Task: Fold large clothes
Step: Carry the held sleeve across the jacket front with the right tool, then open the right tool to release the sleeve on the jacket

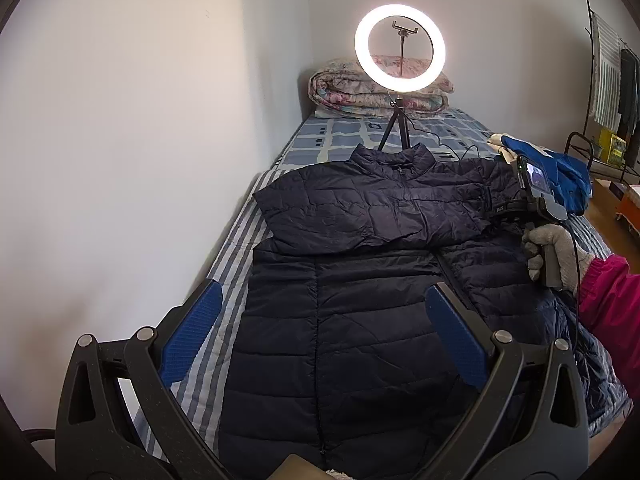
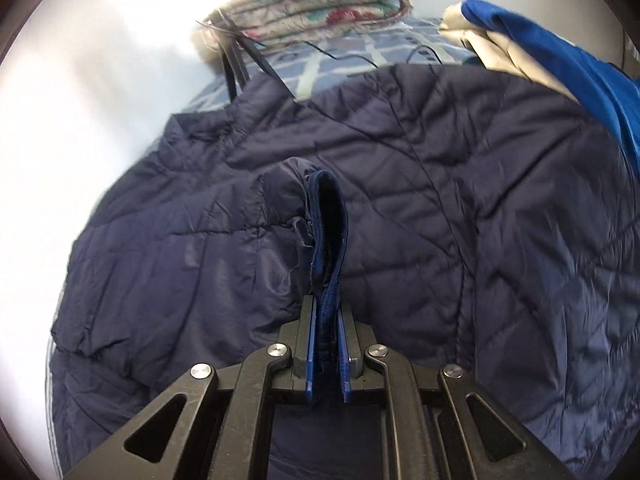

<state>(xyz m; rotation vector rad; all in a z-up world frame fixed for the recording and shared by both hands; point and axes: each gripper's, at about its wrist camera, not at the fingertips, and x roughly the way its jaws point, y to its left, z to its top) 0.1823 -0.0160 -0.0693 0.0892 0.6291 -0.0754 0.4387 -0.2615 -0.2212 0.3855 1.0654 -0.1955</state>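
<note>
A dark navy quilted puffer jacket (image 1: 360, 300) lies front up on the striped bed, collar toward the far end, with one sleeve folded across its chest. My left gripper (image 1: 324, 320) is open and empty, hovering above the jacket's lower half. My right gripper (image 2: 327, 312) is shut on the sleeve cuff (image 2: 326, 232) and holds it above the jacket's chest (image 2: 440, 200). In the left wrist view the right gripper (image 1: 500, 210) sits at the jacket's right side, held by a gloved hand (image 1: 556, 248).
A lit ring light on a tripod (image 1: 399, 48) stands on the bed beyond the collar, its cable trailing right. A folded floral quilt (image 1: 376, 92) lies at the far end. Blue and beige clothes (image 1: 560, 172) are piled at right. A white wall (image 1: 120, 140) runs along the left.
</note>
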